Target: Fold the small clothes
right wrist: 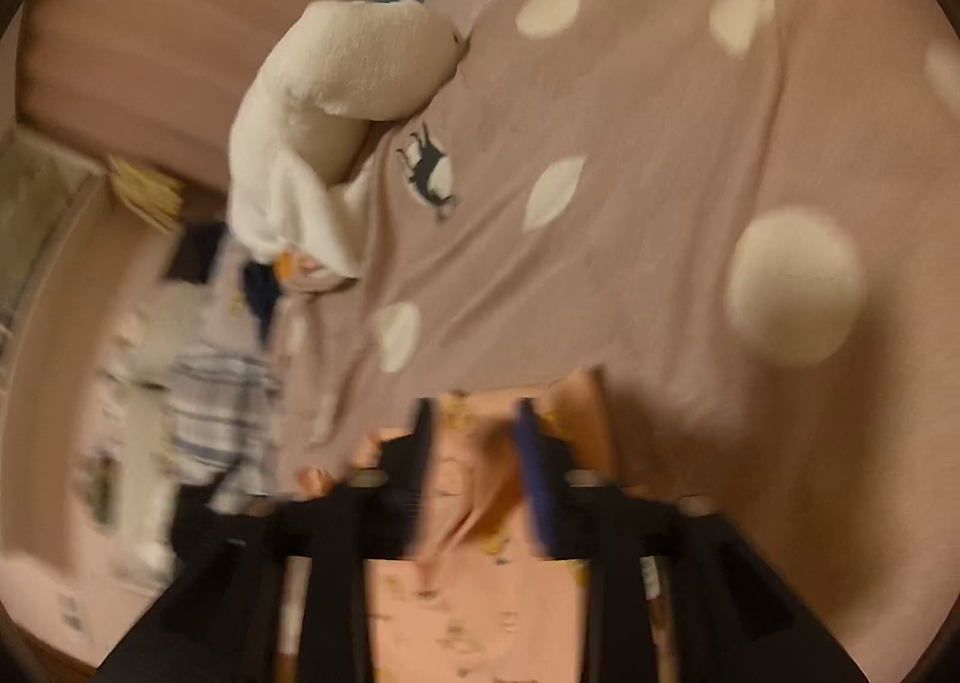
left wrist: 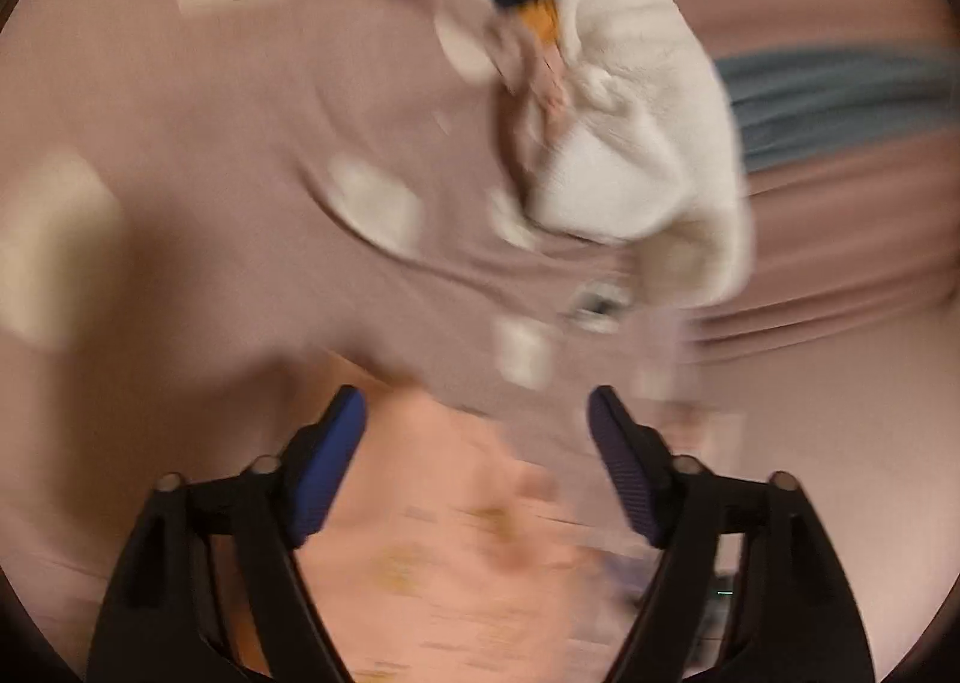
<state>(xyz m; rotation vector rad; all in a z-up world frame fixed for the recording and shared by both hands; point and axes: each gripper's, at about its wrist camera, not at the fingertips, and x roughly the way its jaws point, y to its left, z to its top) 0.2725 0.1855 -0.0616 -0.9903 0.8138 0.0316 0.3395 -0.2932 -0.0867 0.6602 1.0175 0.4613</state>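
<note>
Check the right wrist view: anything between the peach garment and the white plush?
Only polka-dot bedspread lies between the peach garment and white plush, right wrist view; it carries a small dark animal print.

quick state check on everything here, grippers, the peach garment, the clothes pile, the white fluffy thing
left gripper: open, jaws wide apart above the peach garment
right gripper: jaws close together with the peach garment's fabric bunched between them
peach garment: lying on the bed cover, not yet neatly folded
white fluffy item: heaped and crumpled
clothes pile: jumbled, unfolded
dotted bed cover: spread out, lightly wrinkled
</note>
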